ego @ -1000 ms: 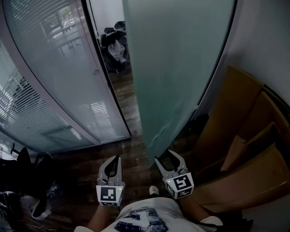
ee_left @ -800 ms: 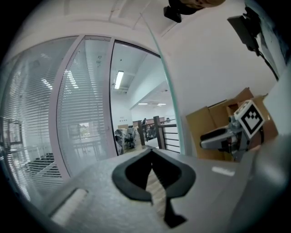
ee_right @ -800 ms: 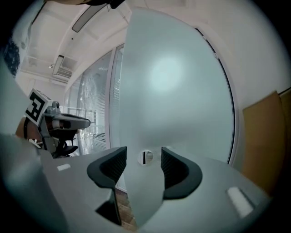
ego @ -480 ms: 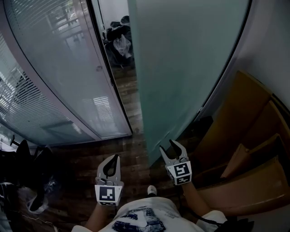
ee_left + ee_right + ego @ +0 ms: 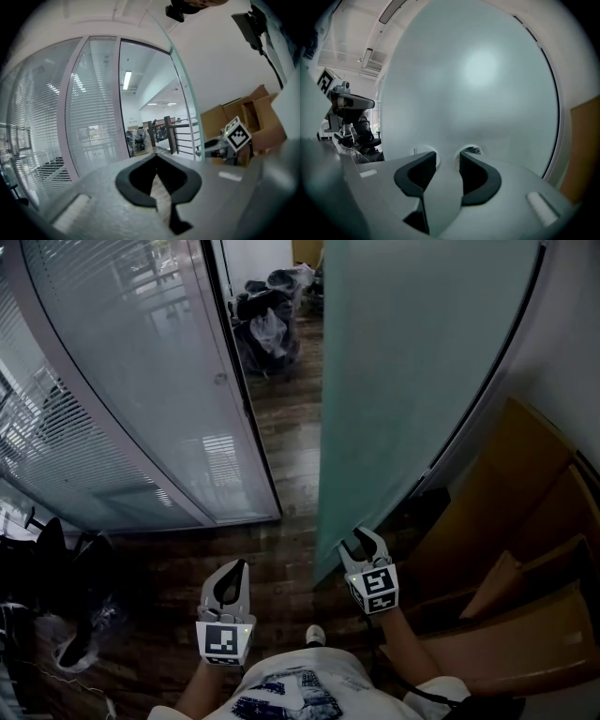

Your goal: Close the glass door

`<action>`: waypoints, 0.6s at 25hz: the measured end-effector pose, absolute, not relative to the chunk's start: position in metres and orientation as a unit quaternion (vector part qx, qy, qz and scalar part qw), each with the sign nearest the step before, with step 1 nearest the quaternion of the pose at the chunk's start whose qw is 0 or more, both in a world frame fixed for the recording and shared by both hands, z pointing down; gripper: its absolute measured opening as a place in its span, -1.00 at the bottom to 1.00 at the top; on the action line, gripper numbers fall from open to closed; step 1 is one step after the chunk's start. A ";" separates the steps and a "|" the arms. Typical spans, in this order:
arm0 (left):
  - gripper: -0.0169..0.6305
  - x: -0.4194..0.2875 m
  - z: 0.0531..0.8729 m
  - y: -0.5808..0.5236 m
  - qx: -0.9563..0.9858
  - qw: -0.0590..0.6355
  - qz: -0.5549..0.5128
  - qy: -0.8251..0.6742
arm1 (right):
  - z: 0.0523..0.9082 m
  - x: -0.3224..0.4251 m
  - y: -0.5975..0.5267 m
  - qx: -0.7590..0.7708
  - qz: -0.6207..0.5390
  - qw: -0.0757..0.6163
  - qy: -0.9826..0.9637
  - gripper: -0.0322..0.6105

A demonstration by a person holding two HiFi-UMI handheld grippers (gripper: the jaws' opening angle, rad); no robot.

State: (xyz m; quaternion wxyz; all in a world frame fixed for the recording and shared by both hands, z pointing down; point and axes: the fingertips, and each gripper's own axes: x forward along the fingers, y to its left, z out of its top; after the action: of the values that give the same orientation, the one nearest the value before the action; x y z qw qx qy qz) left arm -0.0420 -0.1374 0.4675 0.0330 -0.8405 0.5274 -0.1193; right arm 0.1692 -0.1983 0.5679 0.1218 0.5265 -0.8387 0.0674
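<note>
The right gripper (image 5: 367, 538) has dropped in toward the lower free-edge corner of the frosted glass door (image 5: 412, 362), and its jaws have just narrowed but remain spread with nothing between them. The tips sit at the smooth, milky pane — whether they touch it I cannot tell — so the push looks about to start, with the door swung wide toward the cardboard boxes (image 5: 506, 521). The left gripper (image 5: 234, 568), tips pressed together and empty, hangs over the dark plank floor (image 5: 291, 456).
</note>
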 end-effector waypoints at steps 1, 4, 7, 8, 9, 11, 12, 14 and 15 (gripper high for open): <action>-0.94 -0.042 0.467 -0.138 -0.840 0.033 -0.119 0.529 | 0.568 0.169 -0.199 0.526 0.070 0.118 -0.839 -0.44; -0.94 -0.043 0.464 -0.138 -0.838 0.029 -0.120 0.531 | 0.568 0.168 -0.200 0.518 0.090 0.100 -0.845 -0.49; -0.94 -0.049 0.470 -0.138 -0.833 0.029 -0.121 0.538 | 0.567 0.167 -0.201 0.510 0.091 0.101 -0.849 -0.50; -0.94 -0.051 0.471 -0.138 -0.832 0.028 -0.121 0.541 | 0.567 0.166 -0.202 0.508 0.090 0.103 -0.850 -0.50; -0.94 -0.052 0.472 -0.138 -0.830 0.027 -0.121 0.543 | 0.567 0.166 -0.203 0.508 0.089 0.106 -0.850 -0.50; -0.94 -0.054 0.472 -0.140 -0.828 0.026 -0.122 0.547 | 0.567 0.164 -0.206 0.510 0.091 0.109 -0.849 -0.51; -0.94 -0.055 0.472 -0.141 -0.827 0.026 -0.122 0.548 | 0.567 0.163 -0.209 0.511 0.092 0.110 -0.847 -0.51; -0.94 -0.056 0.473 -0.143 -0.823 0.025 -0.121 0.554 | 0.568 0.160 -0.213 0.512 0.094 0.110 -0.847 -0.51; -0.94 -0.056 0.473 -0.143 -0.822 0.024 -0.120 0.557 | 0.569 0.159 -0.215 0.512 0.095 0.111 -0.846 -0.51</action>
State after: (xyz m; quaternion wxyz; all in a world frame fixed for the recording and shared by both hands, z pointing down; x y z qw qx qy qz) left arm -0.0564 -0.1432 0.4729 0.0240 -0.8215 0.5568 -0.1204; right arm 0.1585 -0.2151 0.5690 0.1106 0.5121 -0.8465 0.0945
